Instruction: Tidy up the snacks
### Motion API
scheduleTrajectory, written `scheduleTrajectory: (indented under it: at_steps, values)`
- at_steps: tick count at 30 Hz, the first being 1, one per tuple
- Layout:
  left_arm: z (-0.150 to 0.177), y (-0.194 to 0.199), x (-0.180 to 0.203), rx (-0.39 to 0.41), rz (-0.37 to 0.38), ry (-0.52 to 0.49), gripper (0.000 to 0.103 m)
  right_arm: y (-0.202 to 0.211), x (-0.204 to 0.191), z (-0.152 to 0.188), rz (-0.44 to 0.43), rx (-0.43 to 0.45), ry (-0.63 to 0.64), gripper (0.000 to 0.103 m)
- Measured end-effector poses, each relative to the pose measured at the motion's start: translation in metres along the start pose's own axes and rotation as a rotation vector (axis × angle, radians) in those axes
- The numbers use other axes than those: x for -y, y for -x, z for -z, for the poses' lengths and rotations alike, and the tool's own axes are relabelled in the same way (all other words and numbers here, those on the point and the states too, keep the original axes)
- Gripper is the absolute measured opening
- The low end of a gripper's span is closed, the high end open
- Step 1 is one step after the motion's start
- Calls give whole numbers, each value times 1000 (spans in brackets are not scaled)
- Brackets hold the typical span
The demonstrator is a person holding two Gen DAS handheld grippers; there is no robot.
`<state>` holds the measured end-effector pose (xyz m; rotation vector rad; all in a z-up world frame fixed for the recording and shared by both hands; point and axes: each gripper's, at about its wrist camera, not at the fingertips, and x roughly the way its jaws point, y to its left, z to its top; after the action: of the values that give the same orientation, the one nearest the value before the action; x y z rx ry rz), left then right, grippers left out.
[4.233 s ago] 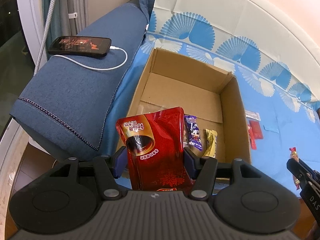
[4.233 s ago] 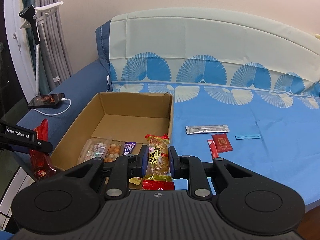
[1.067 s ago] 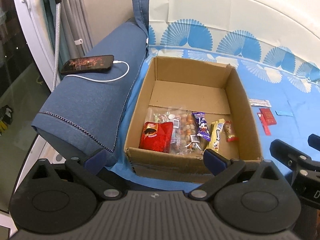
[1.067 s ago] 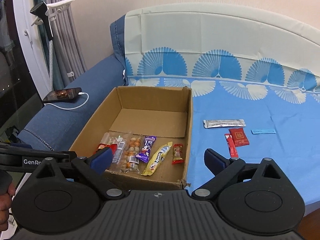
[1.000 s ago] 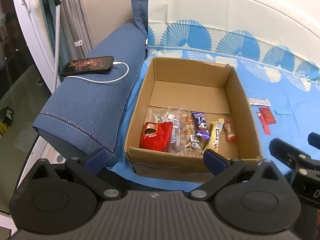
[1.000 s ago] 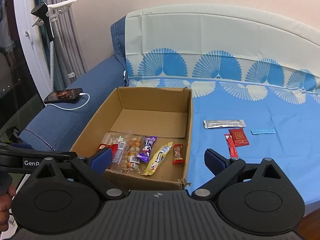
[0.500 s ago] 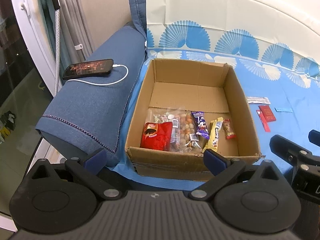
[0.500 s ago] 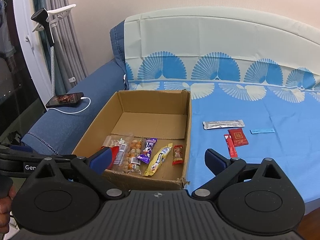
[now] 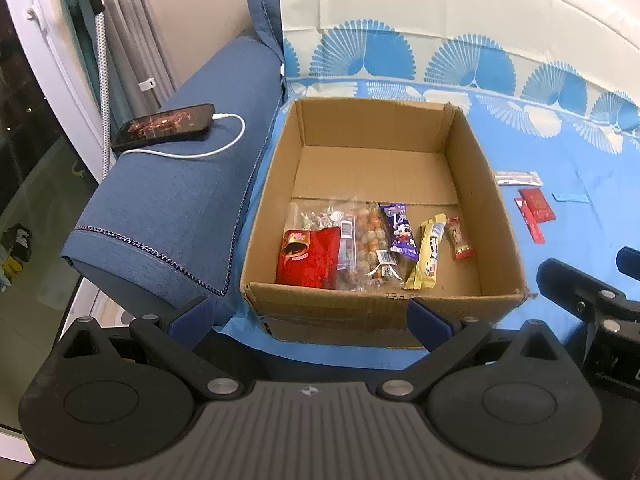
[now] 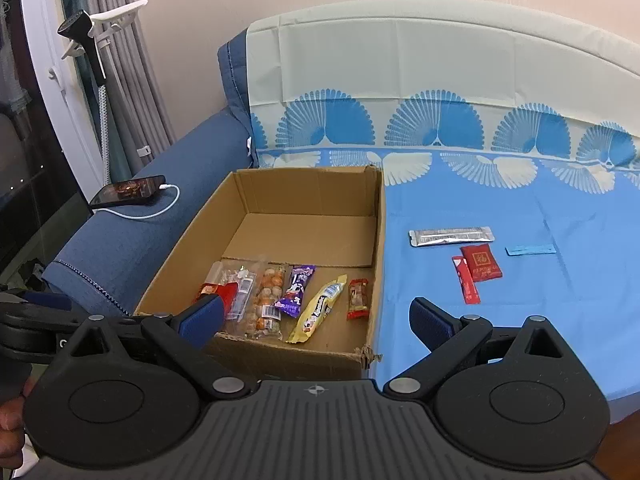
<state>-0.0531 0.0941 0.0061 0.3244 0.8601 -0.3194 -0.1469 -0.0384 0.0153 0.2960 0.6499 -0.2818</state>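
An open brown cardboard box is seen resting on a blue sheet printed with white fan shapes, just beside the dark blue fabric armrest of a sofa. Along the near part of the box floor a row of snacks is laid out: a red foil pouch at the left end, partly over a clear bag of wrapped sweets, then a clear pack of round orange-and-white pieces, a purple wrapper with a cartoon figure, a long yellow bar and a small red-ended candy. The far half of the box floor is left bare.

Outside the box, on the sheet to its right, a silver oblong sachet, a flat red packet, a narrow red stick touching the packet and a thin light-blue strip are seen.

The left gripper is held in front of the box's near wall with its blue-padded fingers spread wide and nothing between them. The right gripper is likewise held with its fingers wide apart and nothing in them, over the box's near right corner.

A black phone with a white cable plugged in is lying on the armrest.
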Motion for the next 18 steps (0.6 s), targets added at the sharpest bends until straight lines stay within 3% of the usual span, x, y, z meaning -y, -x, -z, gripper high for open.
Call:
scheduleTrajectory:
  at_steps: [10, 18]
  values:
    - [-11, -15, 9, -31, -26, -33, 103, -14, 12, 0, 3, -21, -43, 99]
    - [-30, -23, 36, -58, -24, -83, 103, -21, 61, -1, 75, 13, -163, 99]
